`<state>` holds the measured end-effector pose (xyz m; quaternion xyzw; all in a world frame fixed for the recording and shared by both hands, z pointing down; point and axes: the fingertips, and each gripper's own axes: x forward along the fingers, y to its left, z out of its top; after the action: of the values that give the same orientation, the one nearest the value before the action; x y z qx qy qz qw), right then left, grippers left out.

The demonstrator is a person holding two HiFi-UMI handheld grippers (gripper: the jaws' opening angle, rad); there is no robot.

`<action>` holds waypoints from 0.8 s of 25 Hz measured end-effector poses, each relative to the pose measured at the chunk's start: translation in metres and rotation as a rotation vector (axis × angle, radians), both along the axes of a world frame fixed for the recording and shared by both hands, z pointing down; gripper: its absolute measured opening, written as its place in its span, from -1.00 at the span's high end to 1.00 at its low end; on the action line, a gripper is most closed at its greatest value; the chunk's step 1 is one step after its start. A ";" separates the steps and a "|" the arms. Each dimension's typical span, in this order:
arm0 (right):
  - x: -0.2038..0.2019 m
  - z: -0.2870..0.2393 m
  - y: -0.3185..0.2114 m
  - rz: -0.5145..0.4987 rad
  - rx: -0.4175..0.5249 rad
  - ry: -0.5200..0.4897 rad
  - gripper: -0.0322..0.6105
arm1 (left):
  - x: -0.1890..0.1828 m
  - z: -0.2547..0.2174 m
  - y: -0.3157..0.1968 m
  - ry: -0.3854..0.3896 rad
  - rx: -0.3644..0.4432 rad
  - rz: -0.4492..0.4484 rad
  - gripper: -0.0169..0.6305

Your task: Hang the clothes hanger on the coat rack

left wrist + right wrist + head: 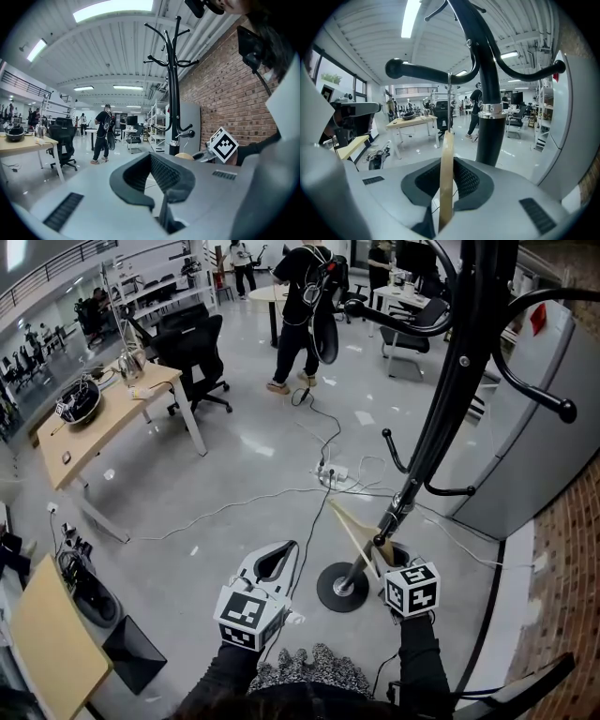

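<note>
The black coat rack stands to the right on a round base, with curved arms ending in knobs. My right gripper is shut on the wooden hanger, close beside the pole. In the right gripper view the hanger stands edge-on between the jaws, and its wire hook rises to a knobbed arm of the rack. Whether the hook is over that arm I cannot tell. My left gripper is to the left of the base, shut with nothing in it.
Cables and a power strip lie on the floor beyond the base. A wooden desk and black chair are at the left. A person stands farther off. A grey cabinet is right of the rack.
</note>
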<state>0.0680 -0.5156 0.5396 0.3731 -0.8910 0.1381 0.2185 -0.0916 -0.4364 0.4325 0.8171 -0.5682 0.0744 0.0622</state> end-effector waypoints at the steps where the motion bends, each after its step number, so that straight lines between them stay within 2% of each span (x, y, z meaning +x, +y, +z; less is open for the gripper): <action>1: 0.000 0.000 0.000 0.000 0.000 -0.005 0.71 | 0.000 0.000 0.000 0.000 0.000 0.002 0.92; 8: 0.003 0.003 -0.002 0.013 0.046 0.045 0.70 | 0.000 -0.002 0.004 0.000 0.001 0.015 0.92; 10: 0.006 0.000 -0.002 0.027 0.065 0.060 0.61 | -0.002 -0.003 0.006 0.002 0.004 0.014 0.92; 15: 0.012 -0.019 0.008 0.034 0.109 0.103 0.24 | -0.009 -0.009 0.016 0.008 0.012 0.017 0.92; 20: 0.034 -0.045 0.034 0.090 0.159 0.131 0.23 | -0.018 -0.012 0.035 0.017 0.022 0.024 0.92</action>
<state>0.1022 -0.4817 0.4943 0.4372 -0.8653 0.0521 0.2395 -0.1092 -0.4018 0.4201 0.8253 -0.5584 0.0620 0.0574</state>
